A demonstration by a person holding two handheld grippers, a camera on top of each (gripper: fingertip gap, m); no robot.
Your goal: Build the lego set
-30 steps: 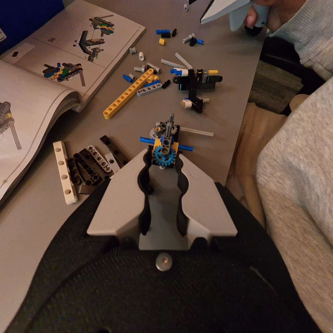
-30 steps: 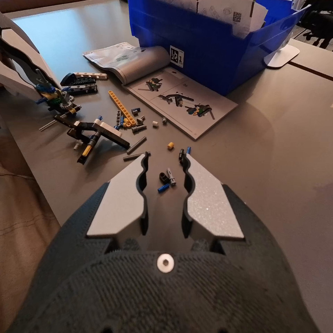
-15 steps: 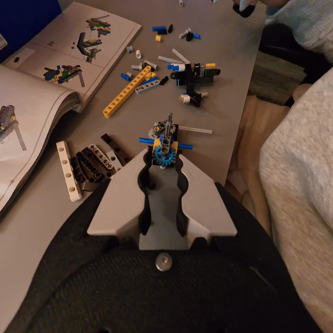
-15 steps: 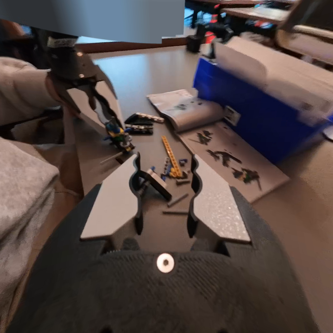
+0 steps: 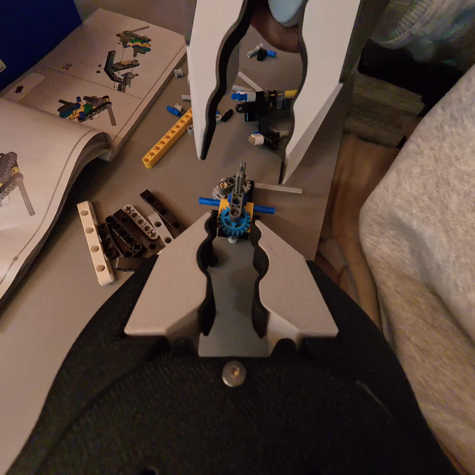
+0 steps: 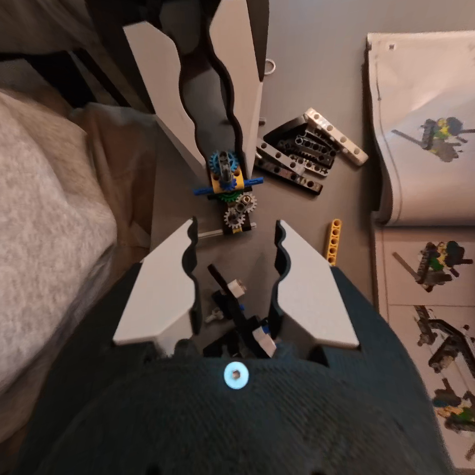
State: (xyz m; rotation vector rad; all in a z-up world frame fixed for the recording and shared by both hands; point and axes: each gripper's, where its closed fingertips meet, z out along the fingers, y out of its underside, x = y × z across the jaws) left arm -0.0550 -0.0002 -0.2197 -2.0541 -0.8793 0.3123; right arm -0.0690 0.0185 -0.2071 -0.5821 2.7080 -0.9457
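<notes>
My left gripper (image 5: 233,220) is shut on a small gear assembly (image 5: 235,205) made of a blue gear, a yellow block, blue axles and grey gears. It holds the assembly just above the grey table (image 5: 180,180). My right gripper (image 5: 243,168) is open and empty, and points at the assembly from the far side with its tips just short of it. In the right wrist view, my right gripper (image 6: 235,222) faces the assembly (image 6: 227,185) held by the left gripper (image 6: 226,167). A black sub-assembly (image 6: 231,303) lies on the table under the right gripper's open jaws.
An open instruction booklet (image 5: 77,102) lies at the left. A long yellow beam (image 5: 169,136), a pile of black, grey and white beams (image 5: 128,236), a thin white axle (image 5: 277,189) and small loose pins lie about. The table edge and a person's grey clothing (image 5: 424,231) are at the right. My two grippers' fingertips are within a few centimetres of each other.
My right gripper has swung from the small loose parts near the blue bin to face the left gripper, close to the gear assembly. The left gripper has kept its hold and barely moved.
</notes>
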